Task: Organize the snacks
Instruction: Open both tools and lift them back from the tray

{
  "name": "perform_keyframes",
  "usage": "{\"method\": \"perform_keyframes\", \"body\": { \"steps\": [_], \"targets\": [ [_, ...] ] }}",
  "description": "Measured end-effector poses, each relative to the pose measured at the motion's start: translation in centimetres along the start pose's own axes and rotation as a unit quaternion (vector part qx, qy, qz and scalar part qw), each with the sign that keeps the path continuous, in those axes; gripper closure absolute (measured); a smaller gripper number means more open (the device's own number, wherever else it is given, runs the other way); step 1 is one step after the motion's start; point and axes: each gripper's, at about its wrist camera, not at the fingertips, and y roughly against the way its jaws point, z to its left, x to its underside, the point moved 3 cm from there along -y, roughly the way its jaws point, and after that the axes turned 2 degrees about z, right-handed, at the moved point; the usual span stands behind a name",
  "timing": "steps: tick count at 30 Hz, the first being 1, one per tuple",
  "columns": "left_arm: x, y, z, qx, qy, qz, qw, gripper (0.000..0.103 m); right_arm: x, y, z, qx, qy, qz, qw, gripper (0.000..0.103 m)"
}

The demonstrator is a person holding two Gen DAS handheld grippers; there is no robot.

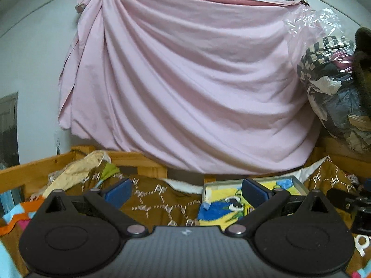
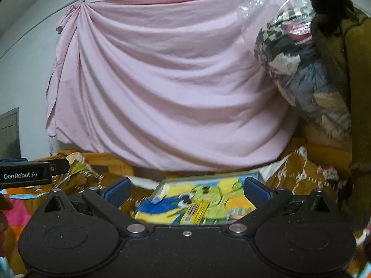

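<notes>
Left wrist view: left claw (image 1: 186,193) spread apart, holding nothing, raised above the bed (image 1: 160,199), probably only approaching. Colourful flat tray (image 1: 299,183) ahead to the right on the brown blanket; no snacks clearly visible.

Right wrist view: right claw (image 2: 187,191) also apart and empty, aimed straight at the tray (image 2: 208,176), likely as the sorting place. Pink sheet (image 2: 162,81) hung behind.

Left gripper (image 1: 186,194) spread wide and empty above brown patterned bedding (image 1: 160,199), colourful cartoon picture (image 1: 234,202) beyond, pink sheet (image 1: 185,81) draped on wall.
</notes>
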Motion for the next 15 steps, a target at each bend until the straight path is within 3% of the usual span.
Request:
{"method": "perform_keyframes", "body": {
  "steps": [7, 11, 15],
  "targets": [
    [3.1, 0.5, 2.0, -0.037, -0.047, 0.078, 0.9952, 0.0, 2.2, 1.1, 1.6, 0.003, -0.005, 0.05, 0.999, 0.0],
    [5.1, 0.4, 3.1, -0.055, -0.045, 0.14, 0.9876, 0.0, 3.1, 1.1, 1.9, 0.008, -0.018, 0.077, 0.997, 0.0],
    [5.6, 0.7, 3.4, -0.046, -0.036, 0.159, 0.9855, 0.0, 3.9, 1.0, 2.0, 0.012, -0.023, 0.098, 0.995, 0.0]
  ]
}}
